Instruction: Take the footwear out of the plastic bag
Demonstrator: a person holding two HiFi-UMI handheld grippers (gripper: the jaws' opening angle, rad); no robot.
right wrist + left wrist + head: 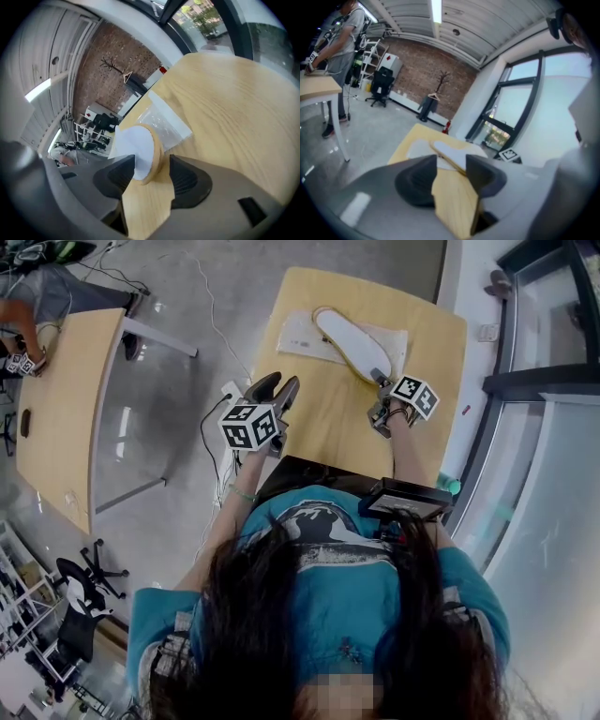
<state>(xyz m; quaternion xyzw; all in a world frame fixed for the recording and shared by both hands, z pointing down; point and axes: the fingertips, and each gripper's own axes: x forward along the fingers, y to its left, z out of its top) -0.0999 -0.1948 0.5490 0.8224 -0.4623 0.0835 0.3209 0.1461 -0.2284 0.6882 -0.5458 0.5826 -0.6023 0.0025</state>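
A white flat piece of footwear (352, 341) with a tan rim lies slantwise across a clear plastic bag (298, 336) at the far end of the wooden table (328, 427). My right gripper (380, 382) is at its near end. In the right gripper view the rounded heel (140, 152) sits between the open jaws, a gap showing at the right pad, with the bag (166, 123) flat behind it. My left gripper (277, 387) hovers at the table's left edge, open and empty. From the left gripper view, the footwear (452, 152) and the bag (417, 149) lie ahead of it.
A second wooden table (66, 399) stands to the left, with another person (19, 324) at its far end. Cables and a white power strip (232, 389) lie on the floor between the tables. A window wall (544, 427) runs along the right. An office chair (80, 582) stands at lower left.
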